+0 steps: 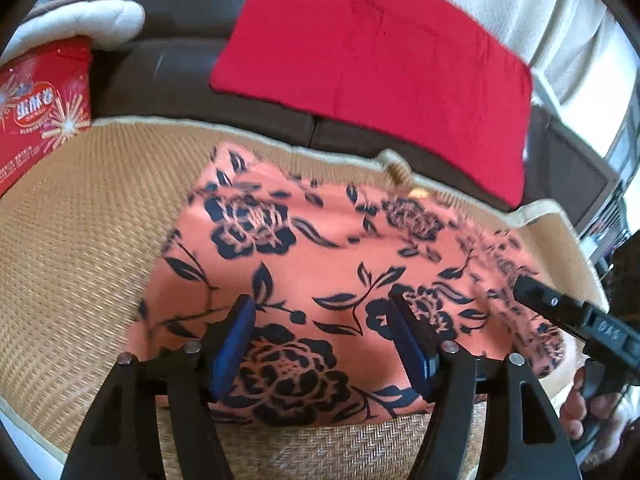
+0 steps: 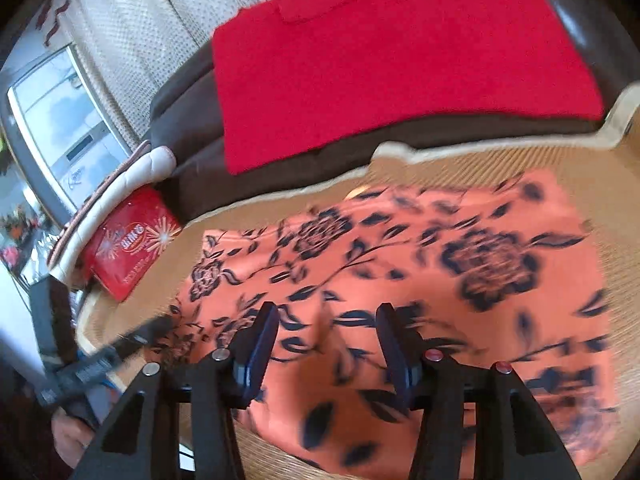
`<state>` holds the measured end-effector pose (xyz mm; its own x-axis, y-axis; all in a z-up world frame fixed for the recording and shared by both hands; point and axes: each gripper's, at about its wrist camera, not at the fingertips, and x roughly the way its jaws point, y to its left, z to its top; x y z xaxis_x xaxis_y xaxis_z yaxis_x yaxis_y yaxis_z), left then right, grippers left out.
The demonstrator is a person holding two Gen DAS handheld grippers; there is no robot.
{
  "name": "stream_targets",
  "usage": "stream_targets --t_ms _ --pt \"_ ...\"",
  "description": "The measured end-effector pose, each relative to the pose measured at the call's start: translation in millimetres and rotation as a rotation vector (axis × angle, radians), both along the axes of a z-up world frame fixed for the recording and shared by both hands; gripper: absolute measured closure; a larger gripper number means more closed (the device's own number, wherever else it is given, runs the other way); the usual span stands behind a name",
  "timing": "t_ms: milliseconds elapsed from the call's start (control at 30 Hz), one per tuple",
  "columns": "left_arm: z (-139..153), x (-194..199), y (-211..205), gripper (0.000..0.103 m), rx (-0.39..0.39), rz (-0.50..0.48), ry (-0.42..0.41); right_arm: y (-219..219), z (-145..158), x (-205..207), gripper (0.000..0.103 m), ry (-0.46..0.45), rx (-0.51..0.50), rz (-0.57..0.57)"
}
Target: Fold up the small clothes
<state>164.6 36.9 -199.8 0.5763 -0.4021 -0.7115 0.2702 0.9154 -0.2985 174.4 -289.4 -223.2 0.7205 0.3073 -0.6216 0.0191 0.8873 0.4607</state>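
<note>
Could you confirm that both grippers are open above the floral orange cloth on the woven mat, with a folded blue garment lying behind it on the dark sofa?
Not quite: the folded garment behind is red, not blue, as the left wrist view shows. The rest holds: left gripper and right gripper are open above the floral orange cloth on the woven mat.

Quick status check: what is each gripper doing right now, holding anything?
Left gripper: open, holding nothing, above the floral garment.
Right gripper: open, holding nothing, above the same garment.
</note>
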Motion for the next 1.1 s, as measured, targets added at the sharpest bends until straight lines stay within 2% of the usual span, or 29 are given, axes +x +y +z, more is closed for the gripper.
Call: stream_targets --t_ms 67,100,167,200,267,333,400,533,633,767,900,1000,1067,1100 --pt "-15 8 -7 0.027 0.035 0.014 0.071 0 -8 8 0.051 0.036 0.047 -0.009" --pt "-24 10 -10 0.027 0.057 0.015 0.103 -3 -19 16 0.051 0.089 0.074 -0.023" --pt "-31 8 -18 0.024 0.109 0.006 0.083 -7 -40 22 0.057 0.194 0.128 -0.043" --pt "-31 7 -23 0.017 0.134 -0.012 0.074 -12 -48 23 0.062 0.205 0.166 -0.063" --pt "-35 2 -35 0.009 0.195 -0.062 0.059 -21 -49 23 0.061 0.202 0.213 -0.066" --pt "-39 -3 -44 0.008 0.273 -0.076 0.035 -27 -52 20 0.062 0.198 0.244 -0.064" --pt "-40 -9 -49 0.007 0.308 -0.048 0.023 -27 -54 19 0.062 0.190 0.233 -0.052" --pt "-39 -13 -48 0.007 0.293 -0.031 0.046 -26 -55 15 0.062 0.170 0.192 -0.036" --pt "-27 -23 -34 0.007 0.253 -0.020 0.049 -25 -50 19 0.062 0.164 0.192 -0.017" --pt "-10 -52 6 0.007 0.222 0.154 0.002 -23 -43 17 0.062 0.161 0.179 -0.007" --pt "-4 -71 54 0.007 0.146 0.308 0.008 -12 -25 12 0.061 0.070 0.155 0.001" --pt "-7 -73 78 0.007 0.067 0.365 0.039 5 -13 10 0.061 0.011 0.128 0.039" --pt "-7 -79 88 0.009 0.019 0.365 0.059 16 -15 14 0.060 0.036 0.105 0.058" --pt "-9 -79 90 0.018 -0.010 0.357 0.066 20 -20 17 0.059 0.066 0.099 0.067"
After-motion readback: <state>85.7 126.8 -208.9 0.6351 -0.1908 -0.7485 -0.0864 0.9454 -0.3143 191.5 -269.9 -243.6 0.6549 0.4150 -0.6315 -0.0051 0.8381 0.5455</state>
